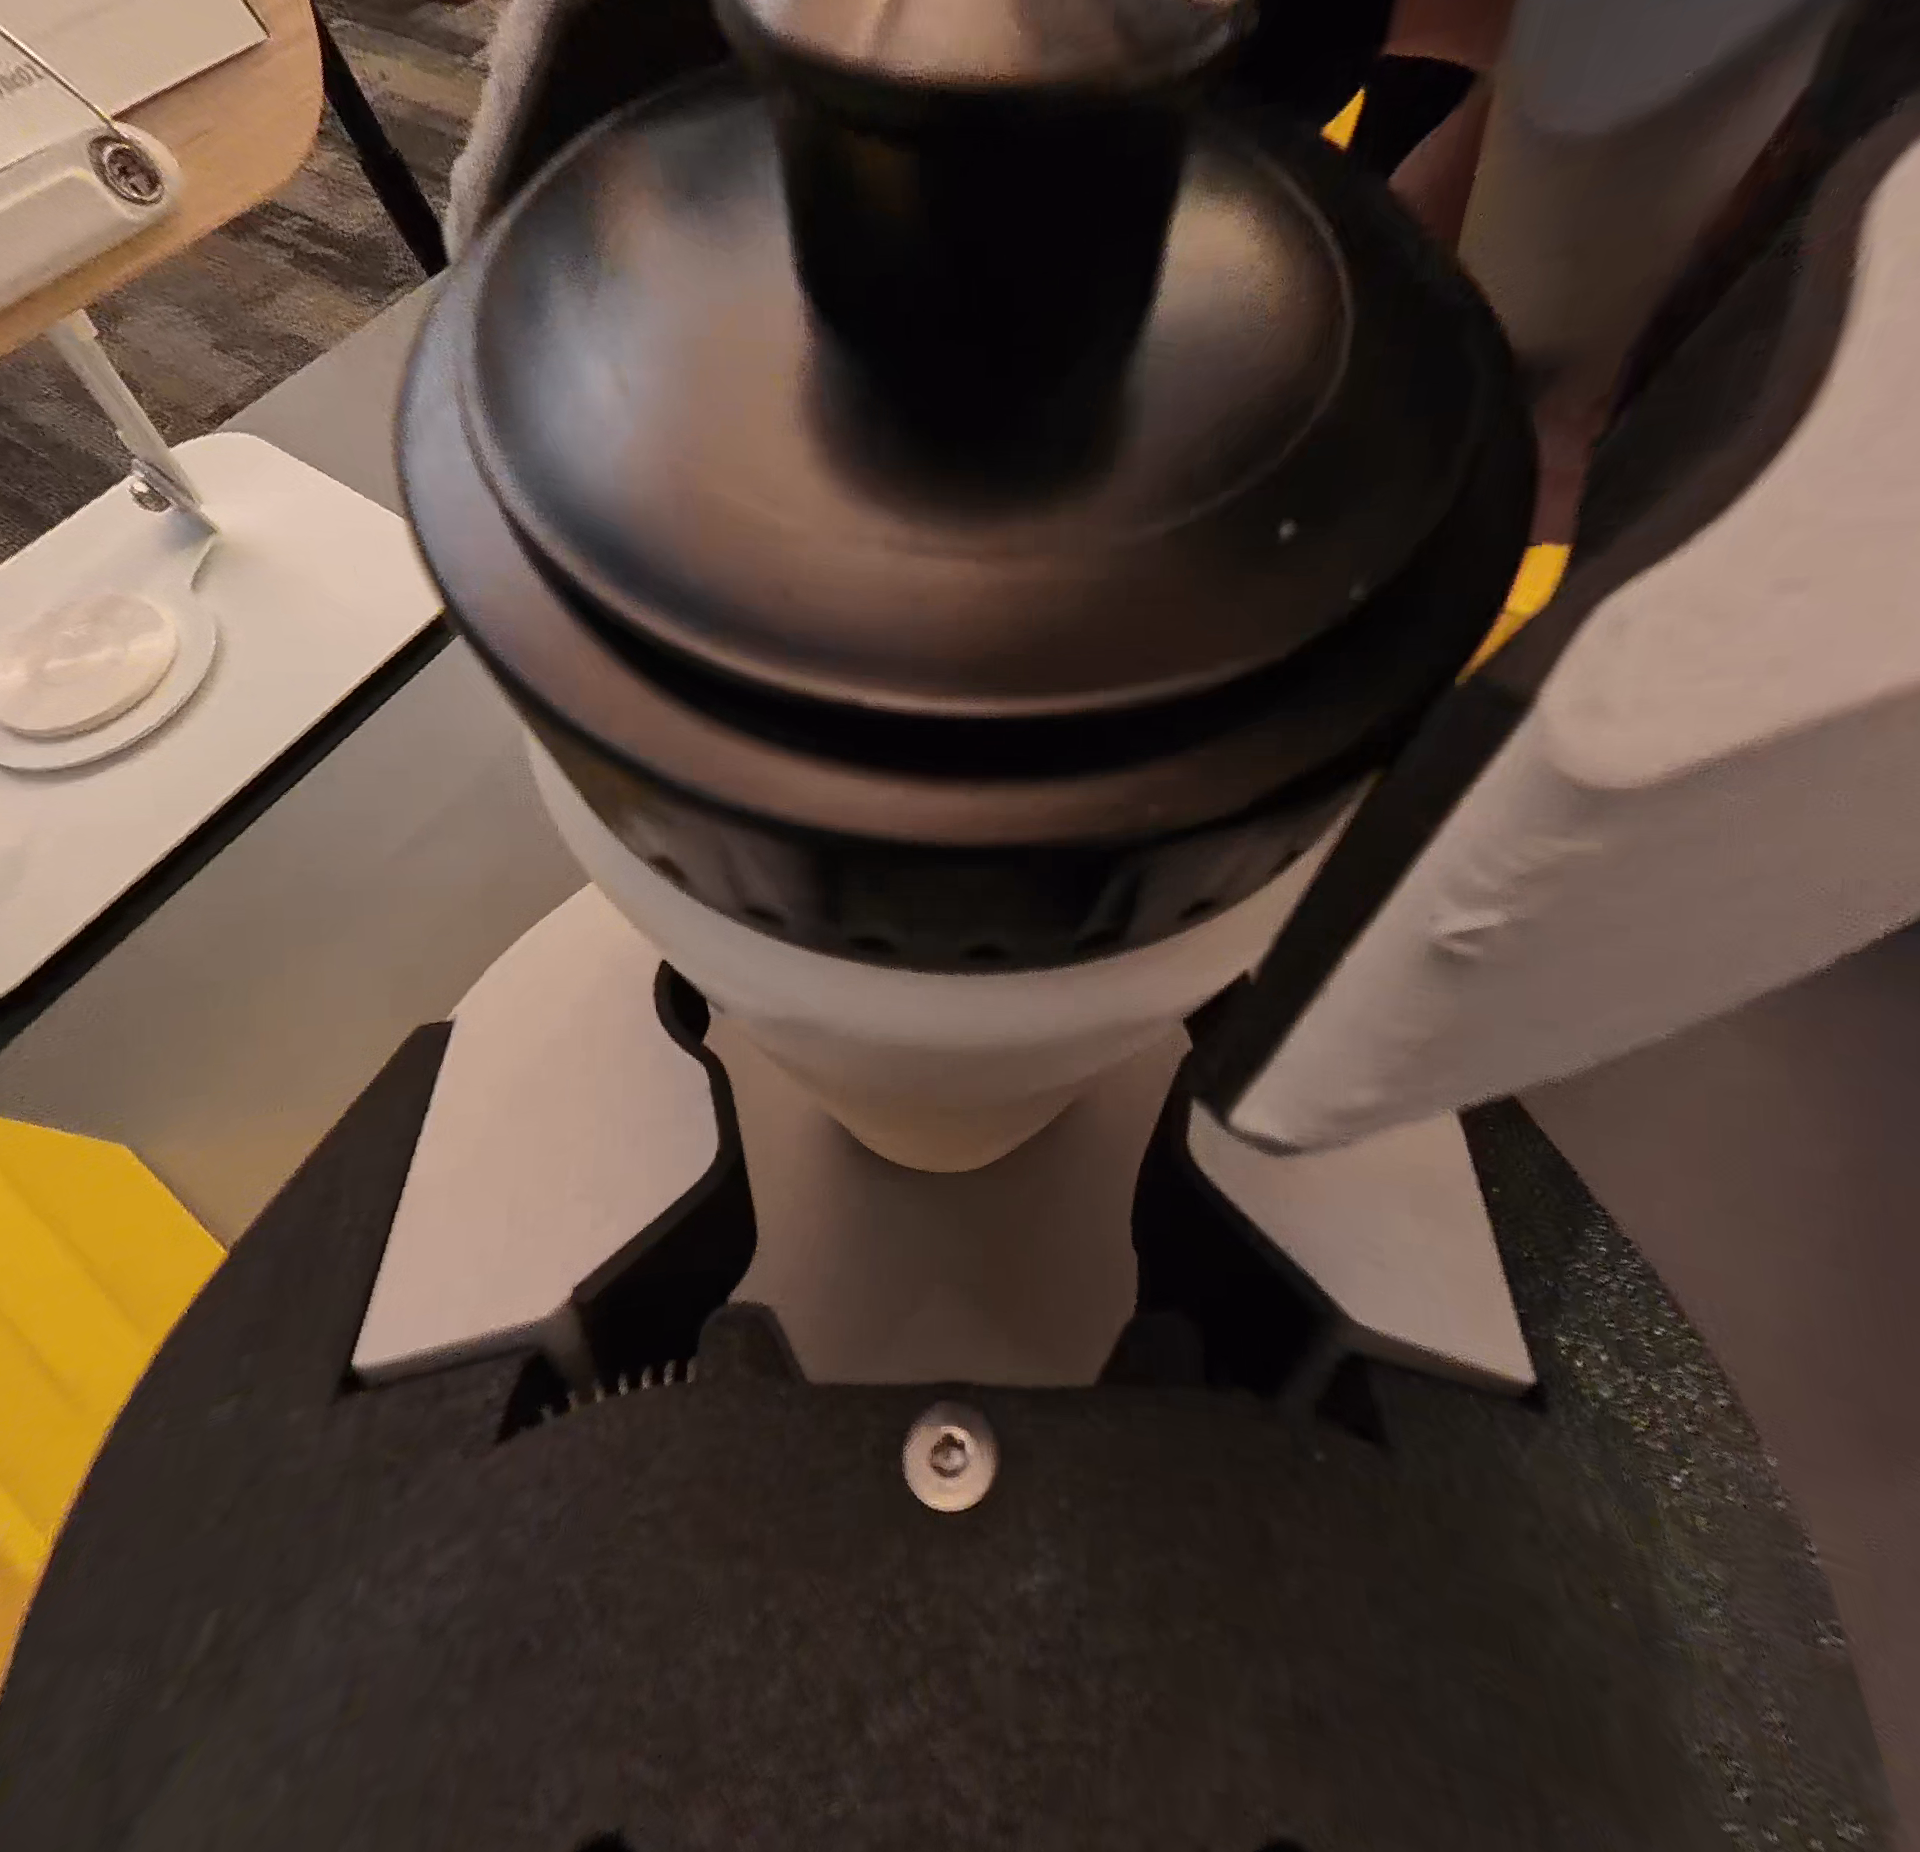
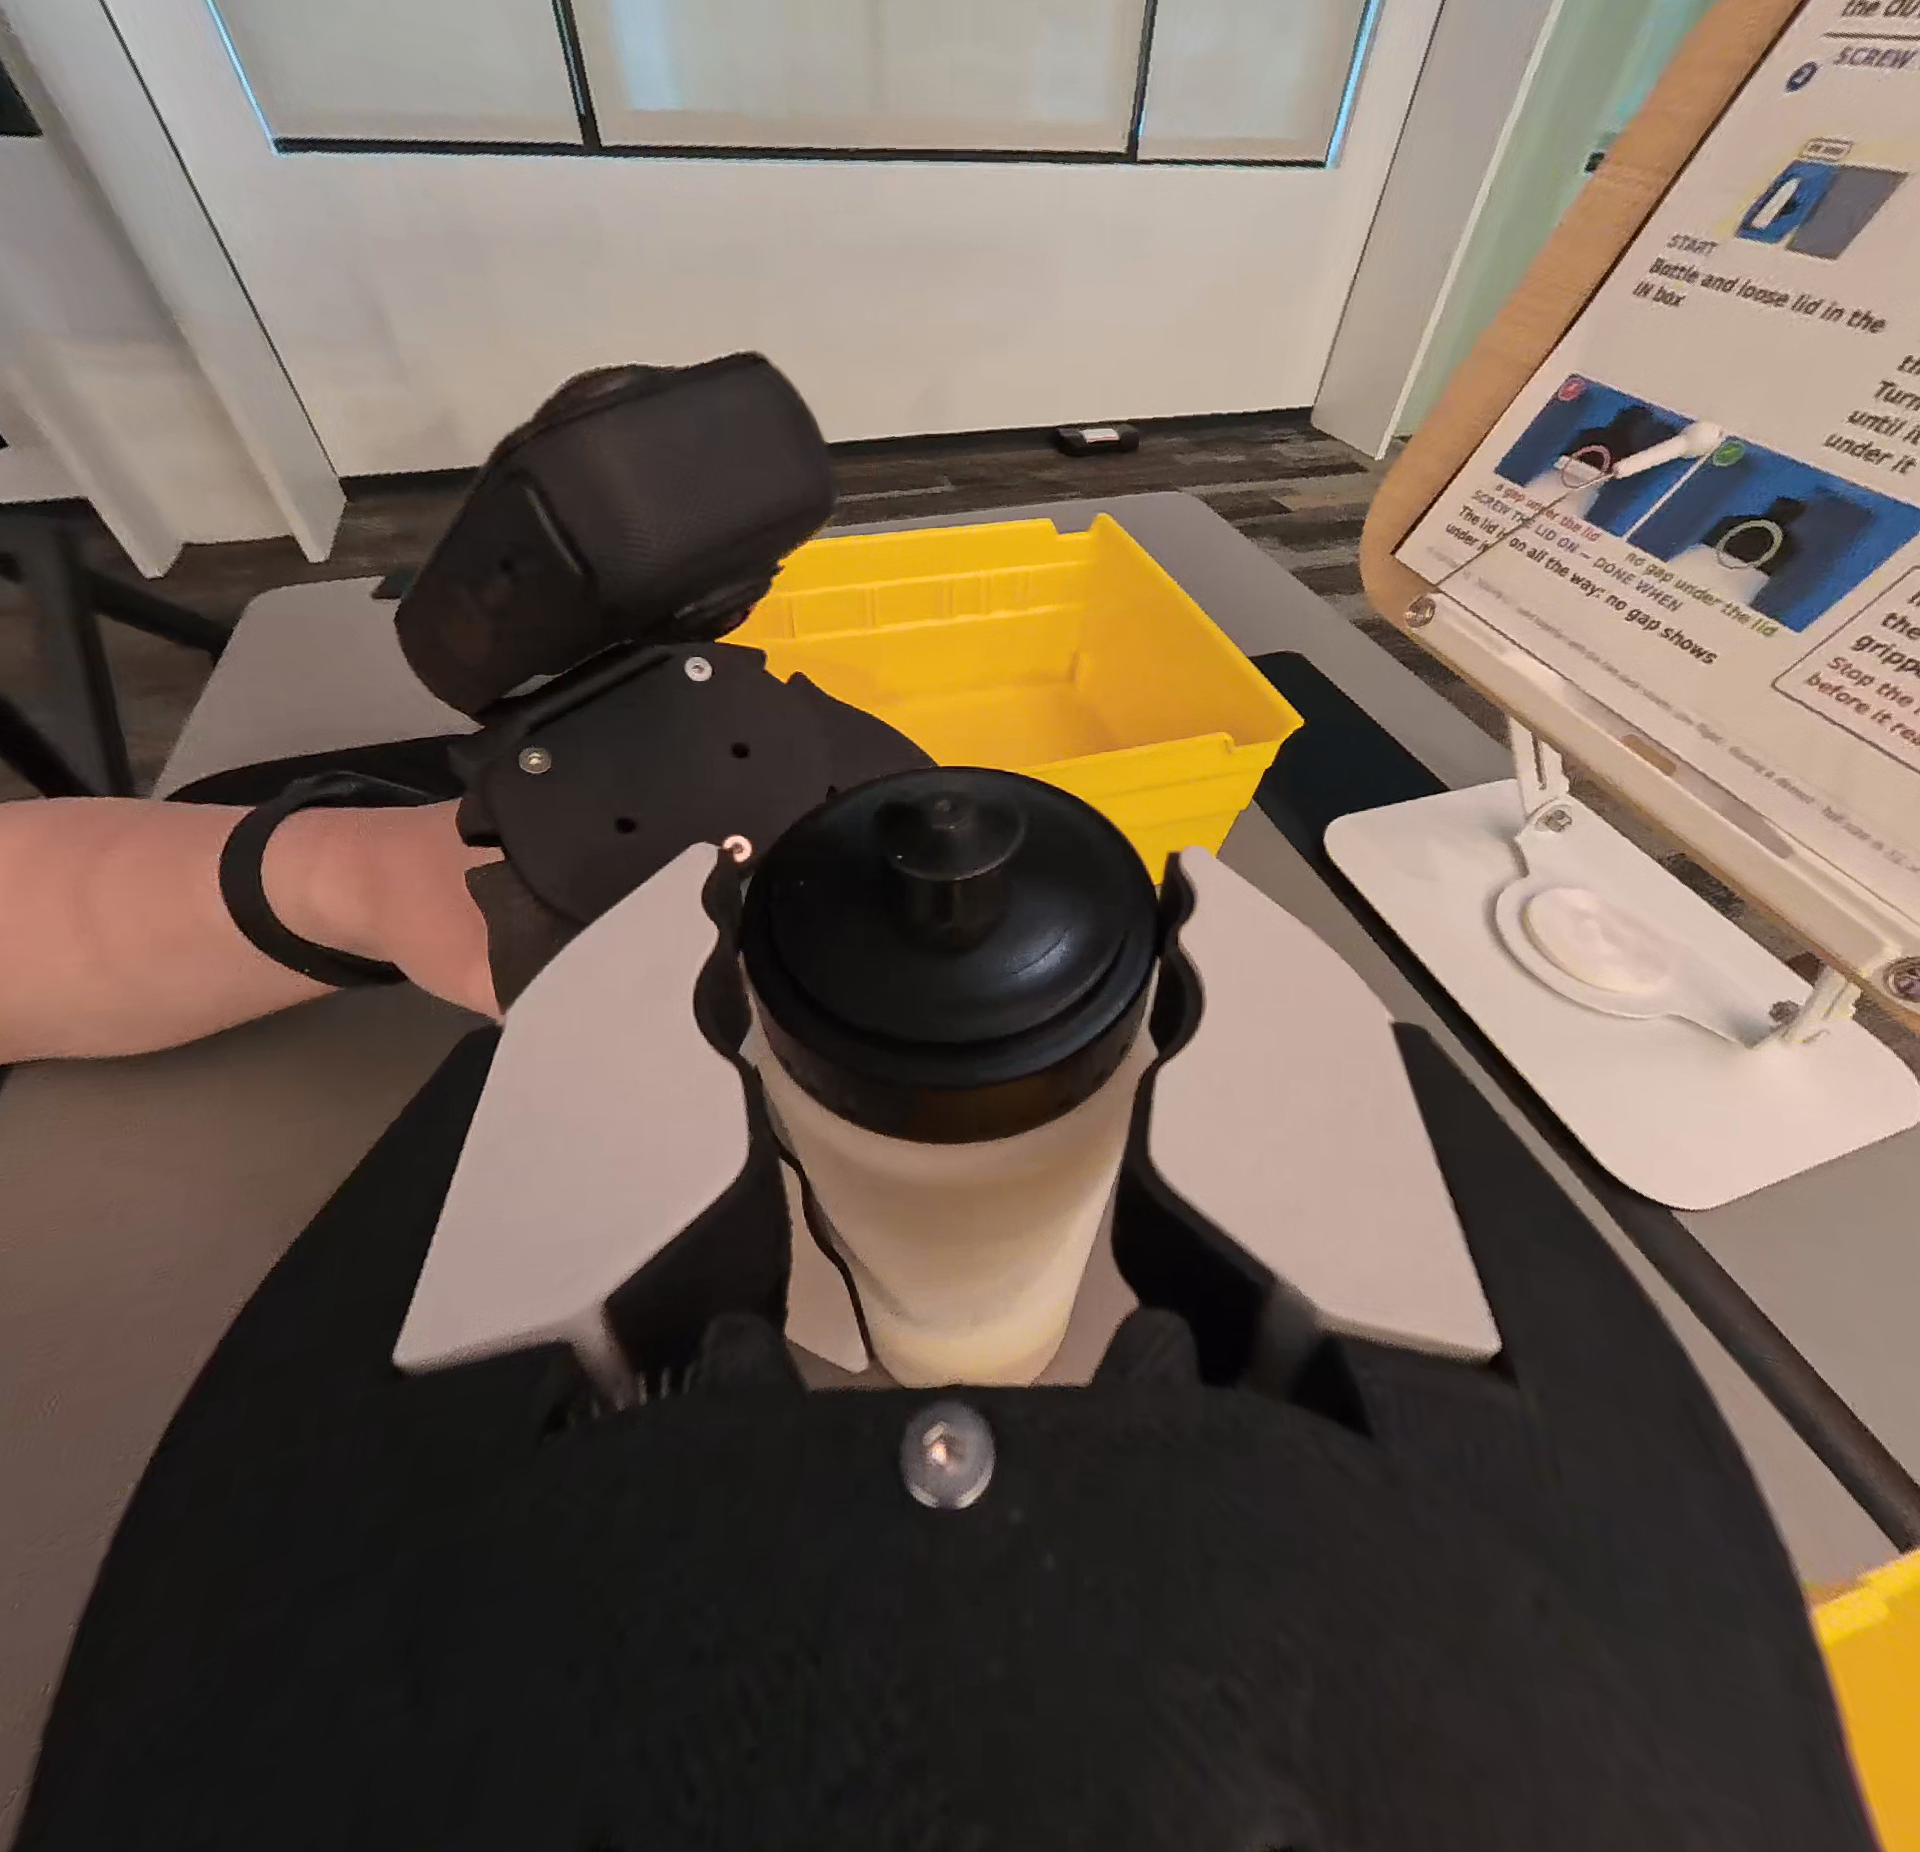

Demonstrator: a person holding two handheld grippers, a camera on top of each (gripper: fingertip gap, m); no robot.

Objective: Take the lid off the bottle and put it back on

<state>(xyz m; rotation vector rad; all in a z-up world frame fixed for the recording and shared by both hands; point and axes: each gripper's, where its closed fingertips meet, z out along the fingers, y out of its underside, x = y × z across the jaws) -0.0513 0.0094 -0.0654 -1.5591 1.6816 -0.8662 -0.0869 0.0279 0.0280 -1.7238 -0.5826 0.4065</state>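
Unscrewing step, by the look of it. Pinching black round plastic lid [image 2: 997, 992] by its sides with right gripper [image 2: 945, 929], pads touching the rim. Seemingly clamping translucent white plastic bottle [image 1: 935, 1064] just under that lid with left gripper [image 1: 935, 1023], upright between both sets of fingers. Advice: hold bottle clamp firm without crushing, twist lid squarely about its axis, lift only once threads free.

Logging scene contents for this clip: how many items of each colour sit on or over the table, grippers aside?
Yellow: 2, the bin and another bin's corner
Black: 1, the lid
White: 2, the bottle and the stand
Total: 5
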